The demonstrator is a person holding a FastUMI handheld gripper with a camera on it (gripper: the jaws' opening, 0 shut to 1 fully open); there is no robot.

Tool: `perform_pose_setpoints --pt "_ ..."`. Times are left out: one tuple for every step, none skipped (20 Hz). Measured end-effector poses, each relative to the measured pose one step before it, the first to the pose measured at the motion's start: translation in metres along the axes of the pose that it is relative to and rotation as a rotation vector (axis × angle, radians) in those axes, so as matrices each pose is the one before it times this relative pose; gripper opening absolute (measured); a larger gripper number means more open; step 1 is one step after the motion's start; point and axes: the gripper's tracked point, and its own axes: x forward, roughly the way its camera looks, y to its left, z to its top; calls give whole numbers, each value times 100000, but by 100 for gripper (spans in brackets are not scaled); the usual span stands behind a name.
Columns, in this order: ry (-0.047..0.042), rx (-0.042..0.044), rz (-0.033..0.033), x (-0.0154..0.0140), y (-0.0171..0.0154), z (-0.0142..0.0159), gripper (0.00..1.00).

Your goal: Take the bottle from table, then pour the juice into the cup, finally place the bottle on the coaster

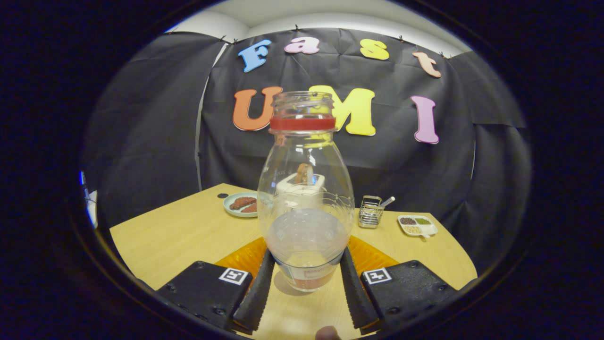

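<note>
A clear bottle (306, 189) with a red ring around its open neck stands upright between my fingers. My gripper (306, 255) is shut on its lower body, one finger pressing each side. The bottle's lower part looks cloudy, and its base casts a shadow on the wooden table (179, 236). An orange coaster (373, 257) shows on both sides of the bottle, just beyond my fingertips (265, 264). I cannot tell whether the bottle's base touches the table or hangs just above it.
Behind the bottle stands a white toaster (302, 184) with a slice of bread in it. A plate with food (240, 204) lies to its left. To its right are a wire basket (370, 211) and a small divided tray (417, 225).
</note>
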Motion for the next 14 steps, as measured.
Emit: perform_pose_setpoints --pt "1184 285 486 915 175 -709 74" --pt "1295 325 222 903 37 -708 74" --pt "1162 1023 697 944 198 -636 74" --pt "1072 1324 1125 768 309 -584 74" --pt "978 1433 776 835 192 -601 75" --pt "1240 442 513 866 0 -772 75" --pt "914 609 373 569 -21 -449 76" --pt "1510 947 222 697 166 -729 76" --pt "1203 1031 443 509 188 -590 76" --pt "1022 1127 -161 379 -109 -438 77" --pt "898 1260 -203 331 -169 -385 77" --pt "511 357 -604 204 -178 -143 77" --pt "549 -350 -1422 113 -349 -215 78" --pt "567 -693 -760 58 -276 -100 78"
